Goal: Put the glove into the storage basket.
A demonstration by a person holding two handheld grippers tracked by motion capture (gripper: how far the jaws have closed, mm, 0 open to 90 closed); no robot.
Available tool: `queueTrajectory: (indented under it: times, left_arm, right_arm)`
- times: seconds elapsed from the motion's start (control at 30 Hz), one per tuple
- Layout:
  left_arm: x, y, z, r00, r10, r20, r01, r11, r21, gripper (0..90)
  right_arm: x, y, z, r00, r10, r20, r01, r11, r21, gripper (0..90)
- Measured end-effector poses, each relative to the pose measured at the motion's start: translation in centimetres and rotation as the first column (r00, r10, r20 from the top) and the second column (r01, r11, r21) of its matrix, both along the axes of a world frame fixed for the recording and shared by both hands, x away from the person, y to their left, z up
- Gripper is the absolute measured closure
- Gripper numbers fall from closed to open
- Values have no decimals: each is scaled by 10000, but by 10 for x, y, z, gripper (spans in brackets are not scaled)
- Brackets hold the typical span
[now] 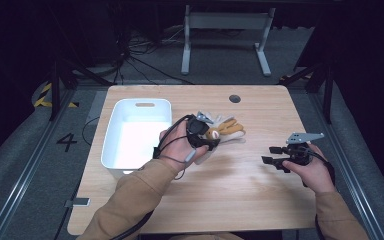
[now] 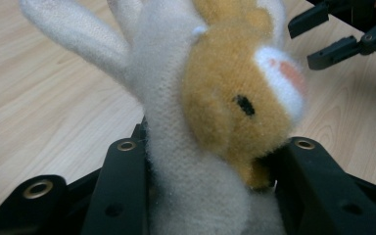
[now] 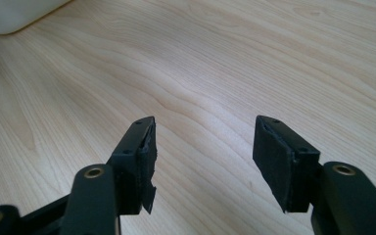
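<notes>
Since the toy [image 2: 225, 112] is soft, a tan-and-cream plush animal with long pale ears, the grip on it deserves care: the left gripper [image 2: 205, 161] is clenched on its lower body, both black jaws pressing into the fabric, and plush gives under pressure, so it could slip if swung fast. From above, the toy [image 1: 224, 129] sits in the left gripper [image 1: 203, 141] just right of the white bin [image 1: 114, 131], slightly above the worktop [image 1: 240, 190], its ears and limbs trailing away from the bin. My reading is that the step in hand is carrying the toy to the bin, which looks empty and open. To do that well, lift enough for the dangling ears to pass the near rim, travel level toward the bin's middle, and let go only once the whole toy is inside the walls, low enough that it does not bounce out. The right gripper [image 1: 276, 156] rests well to the right of the bin, released, its jaws [image 3: 203, 161] standing apart over bare wood with nothing between them; it is best kept there, out of the carrying path.
</notes>
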State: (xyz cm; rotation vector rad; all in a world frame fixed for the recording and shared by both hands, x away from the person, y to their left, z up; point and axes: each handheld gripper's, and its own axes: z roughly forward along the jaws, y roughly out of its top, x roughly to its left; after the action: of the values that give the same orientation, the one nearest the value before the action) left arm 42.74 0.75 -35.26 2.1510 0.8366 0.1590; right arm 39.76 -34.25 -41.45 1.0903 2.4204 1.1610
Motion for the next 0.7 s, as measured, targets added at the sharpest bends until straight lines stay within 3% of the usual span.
queueTrajectory:
  times: [0.33, 0.7]
  left_arm:
    - [-1, 34, 20, 9953, 959, 129, -957, 9952, -189, 609]
    - [0, 62, 32, 9817, 1901, 128, -1898, 9816, -221, 609]
  right_arm:
    - [11, 12, -1, 9994, 344, -72, -344, 9994, 35, 425]
    - [14, 12, -3, 9993, 343, -146, -342, 9994, 104, 424]
